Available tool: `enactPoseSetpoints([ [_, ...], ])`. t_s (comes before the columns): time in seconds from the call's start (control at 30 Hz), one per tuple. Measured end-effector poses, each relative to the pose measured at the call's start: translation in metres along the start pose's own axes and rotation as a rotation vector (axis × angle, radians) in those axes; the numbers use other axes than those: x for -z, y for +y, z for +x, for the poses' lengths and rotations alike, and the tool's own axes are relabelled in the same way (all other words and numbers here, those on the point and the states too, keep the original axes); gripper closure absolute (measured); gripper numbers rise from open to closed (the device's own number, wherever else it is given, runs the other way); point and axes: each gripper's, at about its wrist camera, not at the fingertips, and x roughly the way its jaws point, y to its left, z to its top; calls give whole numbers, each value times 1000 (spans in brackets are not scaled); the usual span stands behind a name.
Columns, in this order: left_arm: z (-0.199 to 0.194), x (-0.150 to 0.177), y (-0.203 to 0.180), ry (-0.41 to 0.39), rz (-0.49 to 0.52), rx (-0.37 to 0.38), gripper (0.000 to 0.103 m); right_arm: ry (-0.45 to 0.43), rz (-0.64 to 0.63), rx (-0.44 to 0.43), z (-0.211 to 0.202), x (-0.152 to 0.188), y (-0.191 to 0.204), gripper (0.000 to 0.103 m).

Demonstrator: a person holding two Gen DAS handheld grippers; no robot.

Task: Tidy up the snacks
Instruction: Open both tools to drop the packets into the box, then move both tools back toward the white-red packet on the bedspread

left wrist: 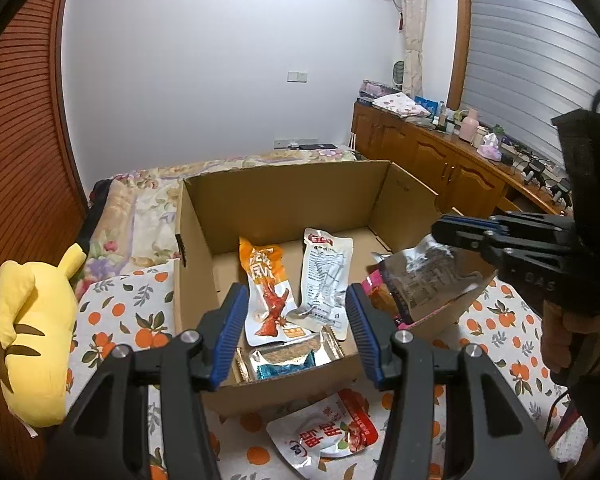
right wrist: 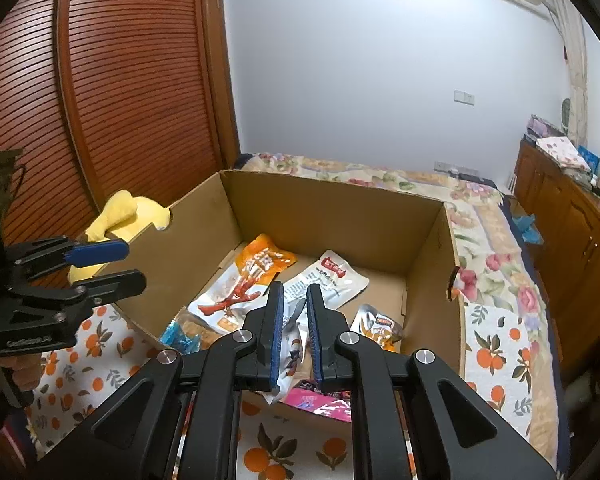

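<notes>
red-and-white snack packet (left wrist: 324,438) half behind tool, packet print unreadable — blurred

The cardboard box (left wrist: 284,200) is plain brown. Inside, the far left packet (left wrist: 266,292) is orange with a red figure; the packet (left wrist: 326,276) to its right is white with a red label. A near packet (left wrist: 288,360) shows silver and blue. The cloth (left wrist: 124,312) is white with oranges and green leaves. At left, the plush toy (left wrist: 32,344) is yellow with brown stripes.
</notes>
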Motion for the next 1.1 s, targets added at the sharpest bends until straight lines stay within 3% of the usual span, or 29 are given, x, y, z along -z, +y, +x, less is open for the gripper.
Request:
enactPoseSetpoints([
  [0.43, -8, 4, -3, -5, 0, 9, 52, 47, 20, -4, 22, 3, -1, 93],
  [0.7, -26, 12, -4, -27, 8, 23, 52, -8, 5, -23, -17, 20, 7, 88],
  [0.9, -46, 20, -10, -50, 33, 29, 50, -56, -21, -37, -59, 41, 21, 75],
  [1.1, -59, 32, -18, -51, 51, 39, 35, -37, -33, -65, -78, 71, 36, 58],
])
